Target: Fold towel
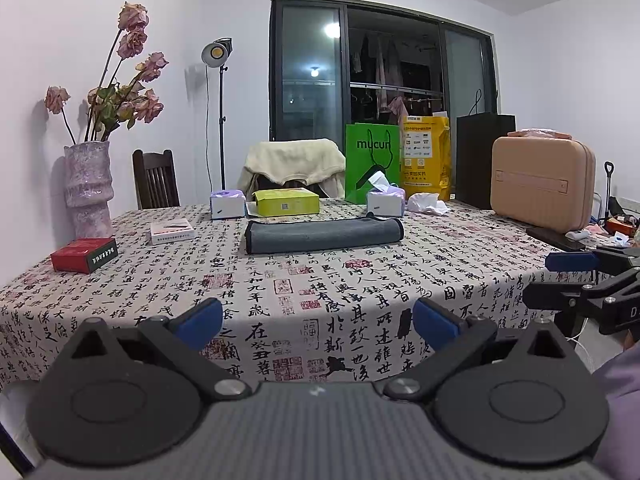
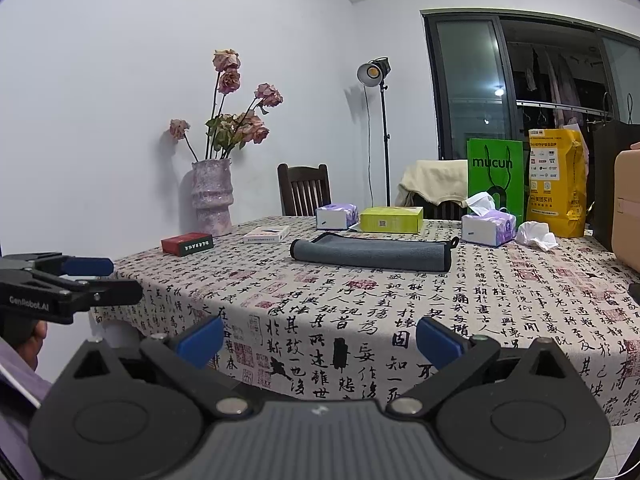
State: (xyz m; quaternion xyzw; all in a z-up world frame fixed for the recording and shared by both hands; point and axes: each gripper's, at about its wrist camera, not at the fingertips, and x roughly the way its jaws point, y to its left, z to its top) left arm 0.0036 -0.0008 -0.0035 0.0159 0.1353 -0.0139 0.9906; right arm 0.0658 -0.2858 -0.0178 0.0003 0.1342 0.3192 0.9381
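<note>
Judging progress: the grey microfibre towel with black trim (image 1: 324, 235) looks already folded into a long strip; further folds may remain.
Towel place: well ahead of both grippers, on the calligraphy-print tablecloth (image 1: 360, 300).
Left gripper (image 1: 318, 318): fingers spread, empty.
Right gripper (image 2: 320, 336): fingers spread, empty.

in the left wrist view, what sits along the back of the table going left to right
vase → left tissue pack → yellow-green box → green bag → yellow bag → black bag → pink case. The second tissue pack overlaps the green bag, so it is left out.
</note>
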